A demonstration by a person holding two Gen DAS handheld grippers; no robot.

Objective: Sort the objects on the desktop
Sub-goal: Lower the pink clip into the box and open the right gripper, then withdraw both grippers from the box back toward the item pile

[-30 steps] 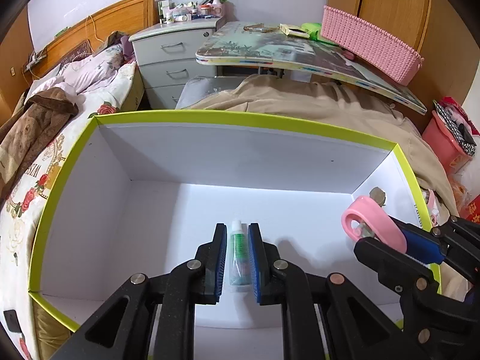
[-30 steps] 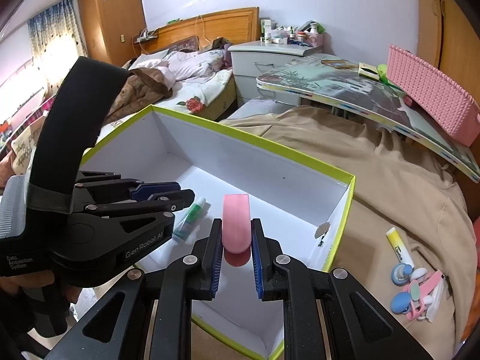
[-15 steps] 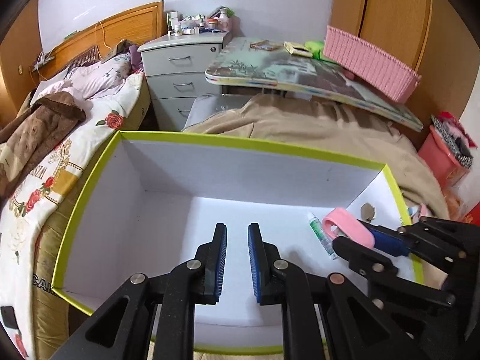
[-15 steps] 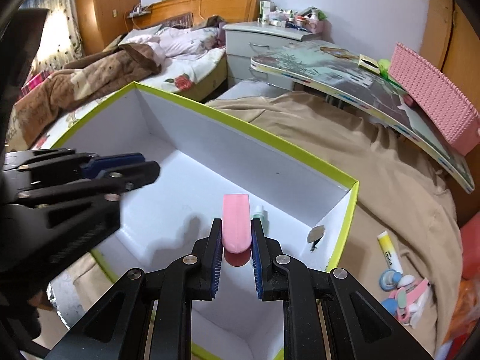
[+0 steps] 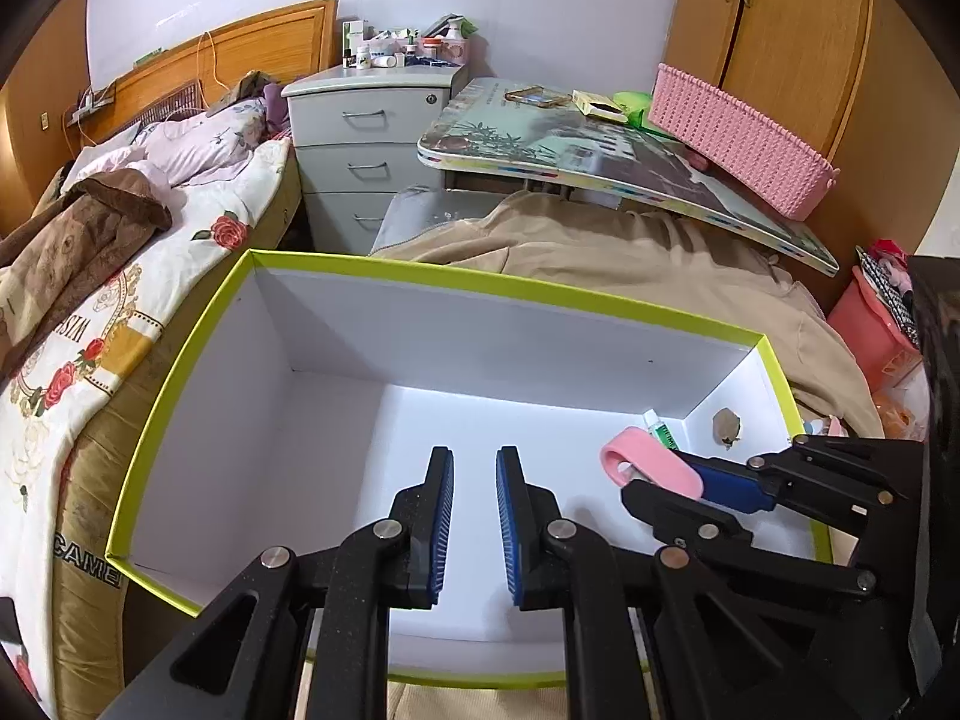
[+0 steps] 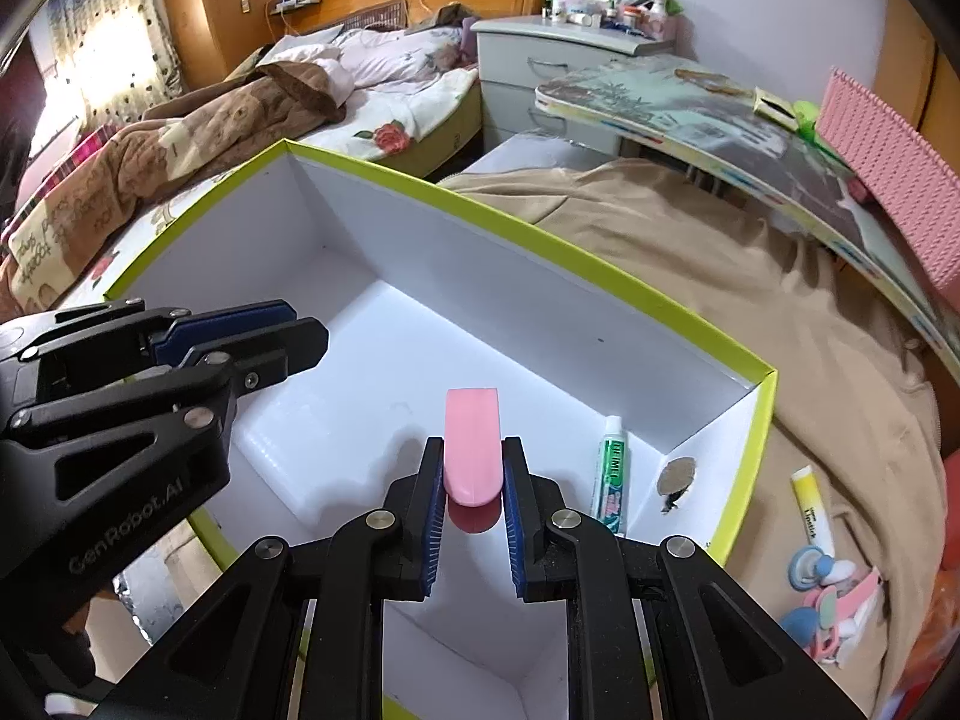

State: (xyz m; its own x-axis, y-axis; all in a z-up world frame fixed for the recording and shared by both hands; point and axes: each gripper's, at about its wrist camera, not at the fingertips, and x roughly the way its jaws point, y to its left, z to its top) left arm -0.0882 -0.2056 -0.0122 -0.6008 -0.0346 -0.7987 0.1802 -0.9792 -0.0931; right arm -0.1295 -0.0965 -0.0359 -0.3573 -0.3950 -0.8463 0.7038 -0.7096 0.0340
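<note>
Pink plastic piece (image 6: pixel 472 444), clamped between the pads of the right hand-held gripper (image 6: pixel 473 501), held low over the white floor of the green-rimmed box (image 6: pixel 540 252). Left hand-held gripper (image 5: pixel 474 501) parted and carrying nothing, poised over the box's near side. Small green-and-white tube (image 6: pixel 611 465) already lying flat on the box floor, close to the right wall and just beside the round torn hole (image 6: pixel 677 476) in it.

Progress, judged from this: one item in the box, a second on the point of joining it, several more outside. Left on the tan cloth (image 6: pixel 690 252) to the right of the box: a yellow-and-white tube (image 6: pixel 811 504) and a huddle of small blue, pink and white bits (image 6: pixel 831 597), too small to name.

Around: a bed with floral and brown covers (image 6: pixel 240 102), a grey chest of drawers (image 5: pixel 366 144) topped with bottles, a tilted printed board (image 5: pixel 600 150) bearing a pink woven basket (image 5: pixel 744 138).

In the way: little. Both hand-held grippers crowded over the same box, so some risk of a knock; the tube near the right wall lying close to the likely drop spot.
</note>
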